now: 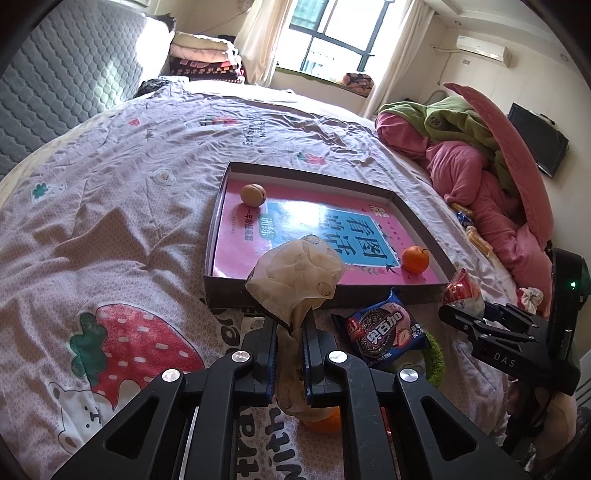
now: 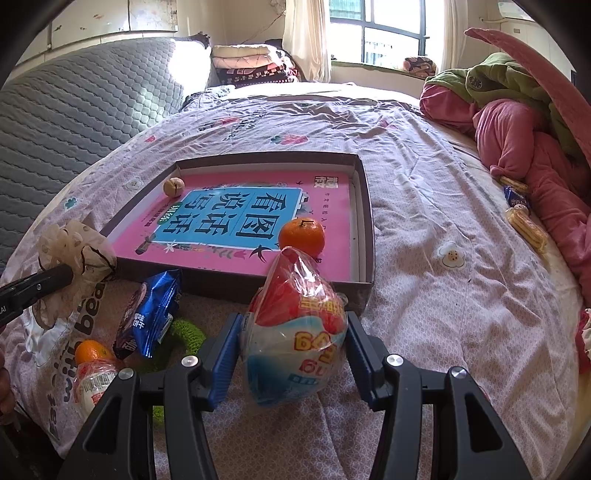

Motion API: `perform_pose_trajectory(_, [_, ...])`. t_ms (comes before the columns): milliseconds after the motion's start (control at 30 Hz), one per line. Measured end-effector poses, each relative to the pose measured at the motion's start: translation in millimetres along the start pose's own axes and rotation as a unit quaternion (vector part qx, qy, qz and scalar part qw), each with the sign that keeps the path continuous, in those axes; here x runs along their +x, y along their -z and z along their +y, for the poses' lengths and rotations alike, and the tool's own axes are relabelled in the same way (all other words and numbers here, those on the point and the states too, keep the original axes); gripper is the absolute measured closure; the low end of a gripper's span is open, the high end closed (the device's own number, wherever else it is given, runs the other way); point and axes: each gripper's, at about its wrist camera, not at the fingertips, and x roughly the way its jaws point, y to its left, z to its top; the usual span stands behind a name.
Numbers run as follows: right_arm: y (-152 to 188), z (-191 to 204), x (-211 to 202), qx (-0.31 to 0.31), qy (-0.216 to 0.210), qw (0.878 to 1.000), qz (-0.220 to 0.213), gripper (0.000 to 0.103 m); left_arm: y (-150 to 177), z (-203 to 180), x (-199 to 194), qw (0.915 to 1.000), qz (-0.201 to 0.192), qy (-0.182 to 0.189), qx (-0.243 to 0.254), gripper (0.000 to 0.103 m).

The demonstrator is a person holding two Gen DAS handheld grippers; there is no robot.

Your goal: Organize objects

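Now left gripper (image 1: pixel 290 325) pinching beige mesh pouch (image 1: pixel 295 269), right gripper (image 2: pixel 293 332) half-wide, clasping snack bag (image 2: pixel 295 332)

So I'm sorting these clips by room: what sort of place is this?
Almost certainly a home bedroom. The work surface is a bed with a strawberry-print quilt, folded blankets are stacked beside a curtained window, and a wall air conditioner hangs nearby.
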Motion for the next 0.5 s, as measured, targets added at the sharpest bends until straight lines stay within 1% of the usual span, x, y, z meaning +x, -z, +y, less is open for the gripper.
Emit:
perform_pose_trajectory(267, [-0.5, 4.9, -1.5, -0.009, -0.002, 1.0, -0.002, 0.049, 1.5, -10.6, -4.0, 0.9998, -0.013, -0.002, 0.016, 0.094])
perform_pose_trajectory(500, [-3.7, 6.8, -7.0, -0.012, 0.0, 1.0, -0.016, 0.049, -0.3, -19.8, -8.7, 0.9993, -0.026, -0.003, 0.028, 0.094])
